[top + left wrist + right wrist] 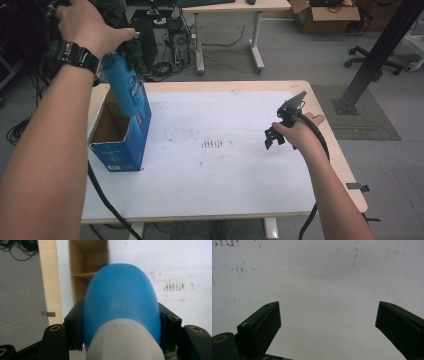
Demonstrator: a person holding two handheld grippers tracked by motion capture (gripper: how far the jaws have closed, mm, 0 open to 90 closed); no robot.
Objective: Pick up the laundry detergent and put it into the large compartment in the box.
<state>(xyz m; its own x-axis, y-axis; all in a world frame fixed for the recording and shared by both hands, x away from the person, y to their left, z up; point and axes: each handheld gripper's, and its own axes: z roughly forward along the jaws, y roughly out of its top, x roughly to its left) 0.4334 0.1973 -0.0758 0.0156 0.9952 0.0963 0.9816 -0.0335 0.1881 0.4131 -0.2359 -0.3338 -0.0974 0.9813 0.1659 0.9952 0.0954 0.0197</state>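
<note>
The left forearm reaches up and forward from the lower left of the high view, wrist bent so the left hand (87, 25) sits high above the far left corner of the surface (225, 190). Below it the left gripper (125, 52) points down, its jaws clenched on the upper part of a blue bottle (122, 87). The bottle hangs upright, its lower end in the open top of a blue cardboard box (125, 145) that stands on the left side of the surface.

The right forearm comes in from the lower right, and the right hand (295, 132) holds the right gripper (272, 137) low over the right half of the surface, well apart from the box, pointing down and toward the left.

The left gripper view looks straight down the bottle (121, 300): its rounded blue body bulges between the two black jaws, with a pale grey band nearest the camera, and the brown inside of the box (85, 267) lies beyond it. The high view does not reveal that contact.

The right gripper view shows the right gripper (328, 320) with jaws released and spread wide, nothing between them, over the bare white surface (324, 277) with faint dark specks.
</note>
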